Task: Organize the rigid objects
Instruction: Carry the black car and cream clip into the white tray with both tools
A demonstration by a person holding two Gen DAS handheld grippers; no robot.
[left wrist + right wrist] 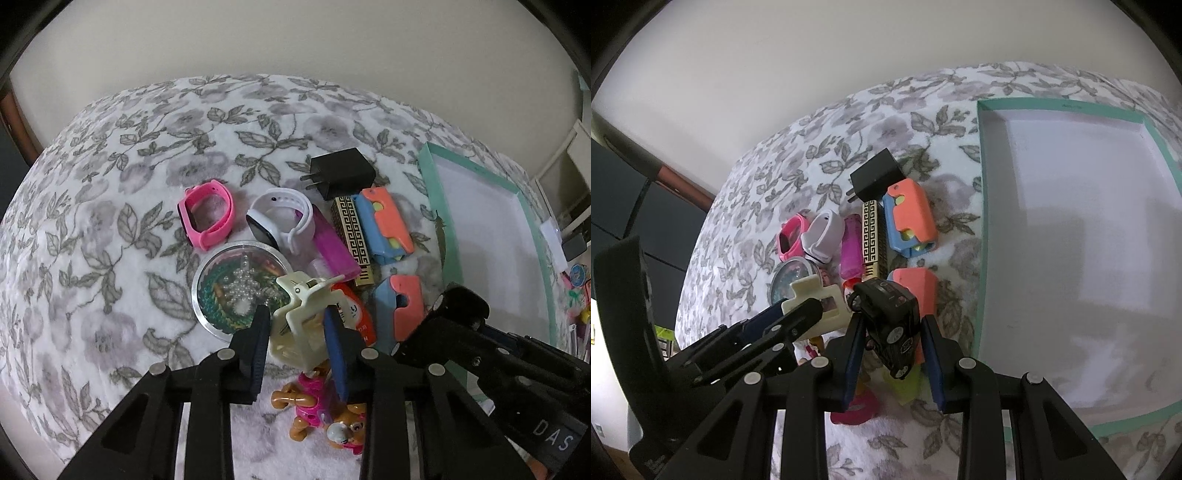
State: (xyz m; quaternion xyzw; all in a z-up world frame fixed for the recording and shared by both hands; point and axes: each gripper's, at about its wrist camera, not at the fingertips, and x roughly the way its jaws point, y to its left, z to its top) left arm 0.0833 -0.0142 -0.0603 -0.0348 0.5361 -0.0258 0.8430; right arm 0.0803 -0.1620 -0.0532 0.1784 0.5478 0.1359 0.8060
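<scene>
I have both grippers loaded over the pile on the flowered bed. My left gripper is pinching the cream hair claw, its pads pressed on either side of the clip's frame, just near of the round bead case. My right gripper is pinching the black toy car, nose down between the pads and clear of the bedcover. The teal box lies open and bare on the right — the obvious home for these things. The rest waits in a row: pink watch, white watch, black charger, patterned case. I judge this the pick-up step, nothing boxed yet. Next I should carry the car right over the box rim, lower it, and release — then bring the claw over without snagging the toy dog beneath it.
</scene>
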